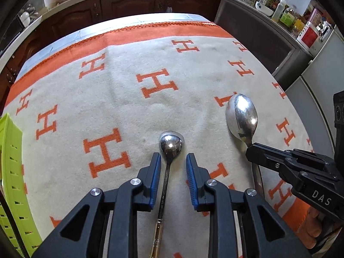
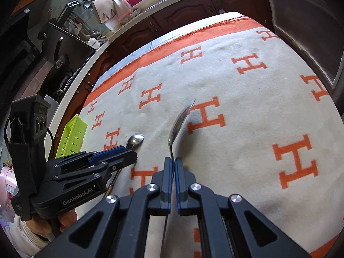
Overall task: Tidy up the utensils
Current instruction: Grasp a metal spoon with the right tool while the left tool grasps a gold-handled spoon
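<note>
Cream cloth [image 1: 129, 111] patterned with orange H letters covers the table, and a lime-green slotted basket [image 1: 10, 172] sits at its left edge. Out on the cloth, the right gripper [image 2: 173, 161] has its fingers pressed together on the handle of a large steel spoon [image 2: 180, 120], bowl tilted up off the cloth. Just beside it, the left gripper [image 1: 173, 159] straddles a smaller spoon [image 1: 171, 145] lying flat, its blue-padded fingers [image 1: 155, 172] narrowly apart and clear of the thin handle.

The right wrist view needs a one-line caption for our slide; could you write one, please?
Right gripper shut on the large spoon above the H-patterned blanket; left gripper straddles the small spoon.
</note>
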Demonstrator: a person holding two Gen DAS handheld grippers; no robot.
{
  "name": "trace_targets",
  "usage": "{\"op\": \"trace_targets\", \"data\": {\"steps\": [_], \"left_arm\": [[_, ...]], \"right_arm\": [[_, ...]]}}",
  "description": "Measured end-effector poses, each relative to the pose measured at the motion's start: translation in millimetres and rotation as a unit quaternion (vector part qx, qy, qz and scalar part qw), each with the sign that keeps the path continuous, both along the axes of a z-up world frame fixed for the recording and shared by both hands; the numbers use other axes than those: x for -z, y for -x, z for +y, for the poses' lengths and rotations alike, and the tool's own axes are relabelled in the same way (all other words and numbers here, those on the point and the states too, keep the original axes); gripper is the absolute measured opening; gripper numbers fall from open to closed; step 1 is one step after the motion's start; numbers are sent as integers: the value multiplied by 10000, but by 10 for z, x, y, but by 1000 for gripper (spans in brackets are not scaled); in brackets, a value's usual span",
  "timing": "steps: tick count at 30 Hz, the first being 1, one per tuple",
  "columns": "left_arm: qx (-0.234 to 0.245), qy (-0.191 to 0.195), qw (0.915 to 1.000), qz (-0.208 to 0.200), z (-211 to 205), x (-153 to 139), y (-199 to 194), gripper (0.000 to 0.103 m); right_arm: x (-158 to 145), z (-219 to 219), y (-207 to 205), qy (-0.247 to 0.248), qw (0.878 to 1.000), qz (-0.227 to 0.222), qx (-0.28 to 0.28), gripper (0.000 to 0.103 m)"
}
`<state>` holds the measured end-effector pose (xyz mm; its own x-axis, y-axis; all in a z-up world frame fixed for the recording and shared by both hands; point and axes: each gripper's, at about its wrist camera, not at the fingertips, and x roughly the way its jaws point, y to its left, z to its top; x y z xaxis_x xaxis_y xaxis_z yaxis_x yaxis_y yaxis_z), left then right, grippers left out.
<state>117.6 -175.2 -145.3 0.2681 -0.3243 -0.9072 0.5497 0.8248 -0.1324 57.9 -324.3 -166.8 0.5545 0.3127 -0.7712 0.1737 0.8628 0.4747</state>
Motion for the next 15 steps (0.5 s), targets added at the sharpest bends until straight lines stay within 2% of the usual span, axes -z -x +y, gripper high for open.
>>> {"op": "trace_targets", "data": {"steps": [3, 4, 5, 7, 9, 12, 15], "left_arm": [[72, -65, 9999, -88, -54, -3, 7, 22], [84, -18, 10000, -45, -59, -6, -3, 21], [66, 5, 10000, -2, -57, -8, -18, 13], [-32, 129, 9998, 165, -25, -17, -45, 12], [-157, 237, 9990, 337, 6, -15, -74, 6], [-227, 404, 9974, 548, 23, -21, -52, 3], [-162, 421, 9976, 519, -17, -31, 5, 2]], "right_arm": [[35, -33, 30, -59, 10000, 6, 28, 3], [39, -44, 36, -81, 10000, -3, 41, 3], [40, -51, 40, -94, 9999, -11, 51, 3], [47, -61, 50, -121, 9999, -30, 73, 3], [53, -69, 61, -148, 9999, -44, 78, 3], [54, -67, 66, -157, 9999, -55, 47, 3], [56, -64, 74, -166, 9998, -66, 26, 3]]}}
